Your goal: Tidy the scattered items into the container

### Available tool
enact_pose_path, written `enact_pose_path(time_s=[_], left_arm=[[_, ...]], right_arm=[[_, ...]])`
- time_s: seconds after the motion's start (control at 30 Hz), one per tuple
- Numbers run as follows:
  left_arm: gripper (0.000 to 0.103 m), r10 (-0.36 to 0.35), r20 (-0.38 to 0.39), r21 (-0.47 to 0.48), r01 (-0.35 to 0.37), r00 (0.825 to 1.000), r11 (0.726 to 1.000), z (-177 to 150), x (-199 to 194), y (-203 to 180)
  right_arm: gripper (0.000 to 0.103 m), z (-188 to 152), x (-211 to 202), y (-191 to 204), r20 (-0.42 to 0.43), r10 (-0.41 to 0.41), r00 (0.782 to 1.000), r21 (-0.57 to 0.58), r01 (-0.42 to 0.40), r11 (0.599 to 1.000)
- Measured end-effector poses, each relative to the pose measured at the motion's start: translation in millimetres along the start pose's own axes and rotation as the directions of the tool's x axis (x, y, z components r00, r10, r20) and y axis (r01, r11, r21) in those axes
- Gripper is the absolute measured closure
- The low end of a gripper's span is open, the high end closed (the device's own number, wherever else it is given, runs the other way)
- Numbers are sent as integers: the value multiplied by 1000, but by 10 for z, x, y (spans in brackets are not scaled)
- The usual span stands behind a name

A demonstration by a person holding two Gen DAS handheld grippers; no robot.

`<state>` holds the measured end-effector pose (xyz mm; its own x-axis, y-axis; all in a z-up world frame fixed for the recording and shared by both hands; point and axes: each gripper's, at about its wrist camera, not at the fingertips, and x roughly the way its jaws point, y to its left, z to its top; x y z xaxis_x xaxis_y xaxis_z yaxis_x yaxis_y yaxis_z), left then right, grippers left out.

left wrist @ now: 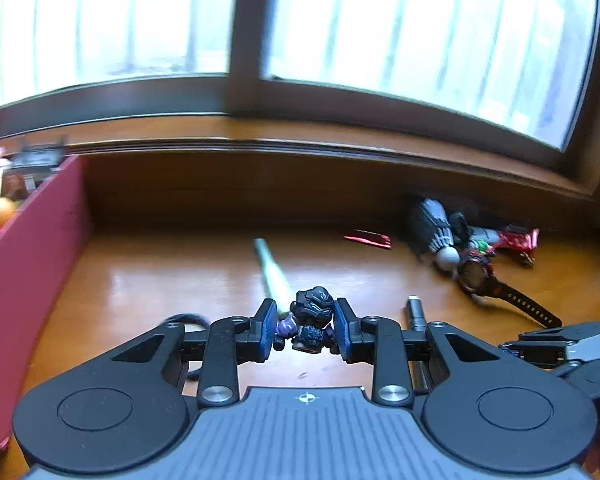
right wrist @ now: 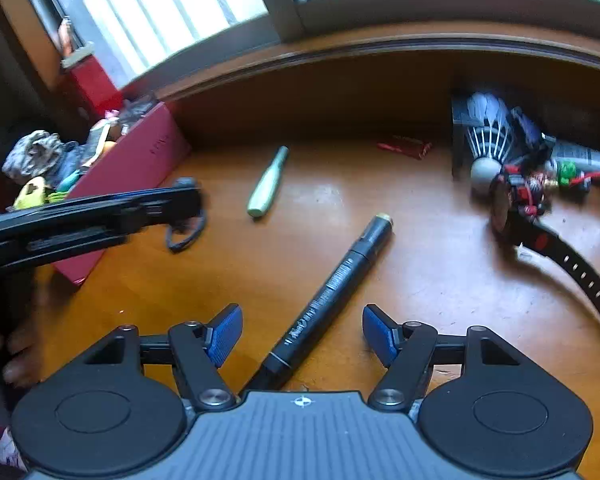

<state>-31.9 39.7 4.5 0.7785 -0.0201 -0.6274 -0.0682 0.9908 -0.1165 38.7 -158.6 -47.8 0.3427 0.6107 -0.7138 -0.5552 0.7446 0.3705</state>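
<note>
Left gripper [left wrist: 305, 330]: held above the wooden surface [left wrist: 180, 280], its blue-padded jaws pinching a small dark toy figure [left wrist: 314, 316] with purple parts; the figure sits between the pads, clear of the wood.
Right gripper [right wrist: 302, 334]: jaws spread wide, hovering low over a black marker pen [right wrist: 332, 296] that lies diagonally between the two pads, touching neither.
Container: a red box [right wrist: 136, 168] stands at the left end of the surface, under the window ledge; it already holds a jumble of things, among them something yellow-green and a crumpled grey piece, too blurred to name.
Green stick [right wrist: 267, 182]: a pale green, bat-shaped item lies on the wood between the box and the marker pen, well apart from both.
Black cord [right wrist: 186, 234]: a small loop lies near the box's front corner, partly behind the left gripper as seen from the right wrist.
Red wrapper [right wrist: 406, 147]: flat on the surface near the back wall.
Right-hand pile: a shuttlecock [right wrist: 488, 136] leans against the back, touching a cluster of small red and green bits.
Wristwatch [right wrist: 540, 232]: dark, with a perforated black strap, lying just in front of the shuttlecock.
</note>
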Motion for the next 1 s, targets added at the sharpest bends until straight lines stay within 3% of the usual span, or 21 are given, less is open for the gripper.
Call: enact_pose_path(time_s=[0.3, 0.47, 0.6, 0.67, 0.73, 0.87, 1.0], left_arm=[[71, 14, 25, -38, -13, 1000, 999, -34, -355, 339], [71, 3, 13, -18, -3, 1000, 1000, -57, -400, 483], [71, -33, 17, -4, 33, 999, 999, -55, -454, 582], [71, -52, 20, 4, 52, 998, 999, -45, -468, 618], [71, -66, 21, 12, 66, 998, 998, -37, -483, 661], [71, -92, 23, 13, 92, 995, 996, -21, -504, 761], [71, -98, 19, 11, 98, 995, 995, -16, -508, 870]], right_arm=[[33, -3, 120, 176, 43, -78, 996, 66, 75, 995], [34, -85, 187, 385, 61, -183, 981, 28, 181, 983], [49, -139, 245, 546, 83, -281, 956, -5, 283, 959], [70, -158, 266, 602, 95, -323, 942, -6, 325, 946], [83, -170, 270, 610, 104, -347, 932, 18, 347, 938], [86, -181, 266, 621, 110, -361, 926, 90, 352, 932], [87, -149, 210, 695, 131, -284, 950, 159, 262, 952]])
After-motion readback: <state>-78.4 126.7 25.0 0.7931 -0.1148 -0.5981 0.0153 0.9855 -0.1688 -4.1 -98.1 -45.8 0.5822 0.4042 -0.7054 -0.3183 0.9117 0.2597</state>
